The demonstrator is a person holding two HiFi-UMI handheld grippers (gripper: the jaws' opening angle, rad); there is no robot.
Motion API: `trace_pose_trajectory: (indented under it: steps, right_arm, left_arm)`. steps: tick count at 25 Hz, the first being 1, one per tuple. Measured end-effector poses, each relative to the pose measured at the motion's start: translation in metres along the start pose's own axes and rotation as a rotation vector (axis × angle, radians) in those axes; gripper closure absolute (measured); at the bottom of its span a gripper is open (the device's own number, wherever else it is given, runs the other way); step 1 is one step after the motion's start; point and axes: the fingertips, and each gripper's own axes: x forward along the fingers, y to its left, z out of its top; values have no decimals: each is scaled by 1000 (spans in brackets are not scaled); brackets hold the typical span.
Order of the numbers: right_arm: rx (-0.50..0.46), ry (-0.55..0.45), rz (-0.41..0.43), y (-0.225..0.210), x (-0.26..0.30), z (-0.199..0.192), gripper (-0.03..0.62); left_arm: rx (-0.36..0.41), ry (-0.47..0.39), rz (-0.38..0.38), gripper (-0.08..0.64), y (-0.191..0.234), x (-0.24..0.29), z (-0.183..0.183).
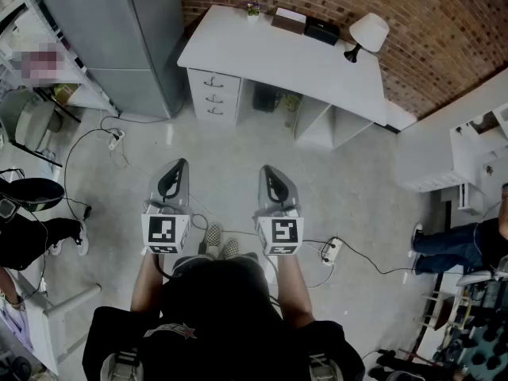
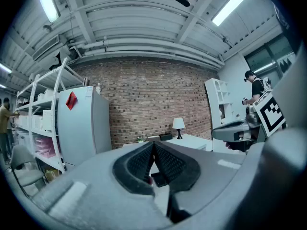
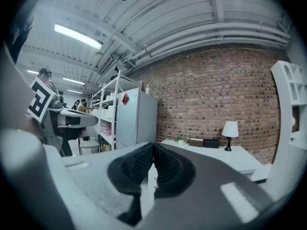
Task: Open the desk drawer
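Well short of the desk (image 1: 262, 54), left gripper (image 1: 179, 166) and right gripper (image 1: 267, 171) pressed together; power strip (image 1: 117, 139), apparently, lies leftward.

Standing well back from the white desk, a gripper in each hand

The left gripper (image 1: 180, 166) and right gripper (image 1: 266, 171) are held side by side over the grey floor (image 1: 238, 145), both aimed at the far white desk (image 1: 270, 58) against the brick wall (image 1: 444, 22). The desk's three-drawer stack (image 1: 213, 94) sits at its left end, every drawer front flush. A small plant (image 1: 253, 9), a brown box (image 1: 289, 21), a black box (image 1: 321, 30) and a white lamp (image 1: 367, 34) line the desktop's far edge. A grey refrigerator (image 1: 135, 38) stands left of the desk. A power strip (image 1: 331, 251) lies near right.
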Motion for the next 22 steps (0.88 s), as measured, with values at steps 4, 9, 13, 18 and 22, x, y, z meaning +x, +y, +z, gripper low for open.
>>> trace_pose_trajectory:
  steps: [4, 9, 13, 18, 22]
  right_arm:
    - [8, -3, 6, -4, -7, 0, 588]
    - [1, -11, 7, -5, -15, -4, 588]
    - [-8, -14, 14, -10, -20, -8, 588]
    - [-4, -20, 36, -10, -11, -7, 588]
    - [-17, -36, 45, -7, 4, 1, 588]
  left_arm:
    - [5, 2, -1, 549, -9, -3, 2]
    - [7, -2, 9, 549, -17, -11, -2]
    - [8, 1, 28, 549, -25, -15, -5]
    - [16, -14, 51, 549, -20, -14, 0]
    - [20, -29, 76, 549, -5, -5, 3]
